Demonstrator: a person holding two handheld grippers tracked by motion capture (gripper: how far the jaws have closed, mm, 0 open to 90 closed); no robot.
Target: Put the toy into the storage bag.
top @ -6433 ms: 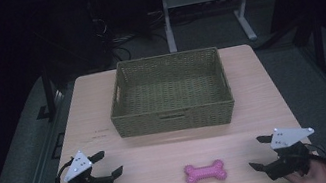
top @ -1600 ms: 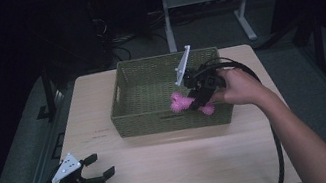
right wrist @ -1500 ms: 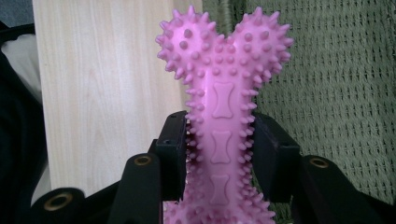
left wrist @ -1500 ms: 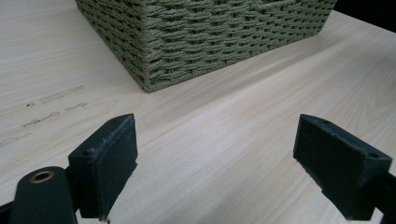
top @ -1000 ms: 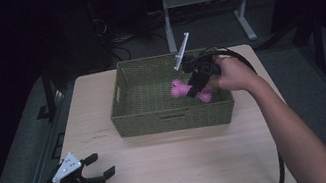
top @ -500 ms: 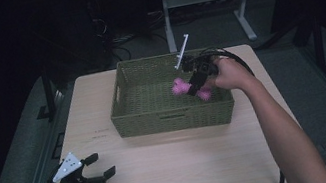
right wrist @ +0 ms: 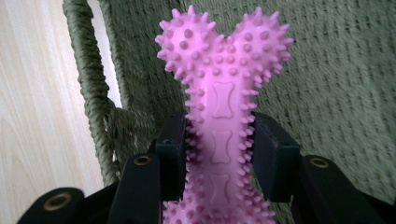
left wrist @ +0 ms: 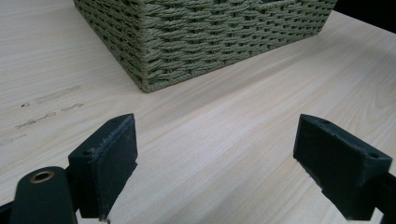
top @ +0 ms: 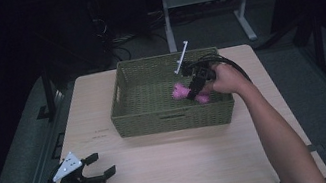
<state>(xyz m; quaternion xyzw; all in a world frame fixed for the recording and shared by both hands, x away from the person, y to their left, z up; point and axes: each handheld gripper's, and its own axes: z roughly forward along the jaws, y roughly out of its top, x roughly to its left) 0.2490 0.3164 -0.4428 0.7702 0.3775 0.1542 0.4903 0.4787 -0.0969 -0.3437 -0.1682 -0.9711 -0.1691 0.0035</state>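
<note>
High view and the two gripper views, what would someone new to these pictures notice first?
The spiky pink bone toy stands out first, clamped at its shaft by the right gripper over the inside of the green woven basket at the table's far side. Next comes the left gripper, resting open and empty at the near left corner of the pale wooden table, its black fingers wide apart.

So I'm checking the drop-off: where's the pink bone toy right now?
In the high view the pink bone toy sits clamped in the right gripper, inside the woven basket near its right end.
</note>
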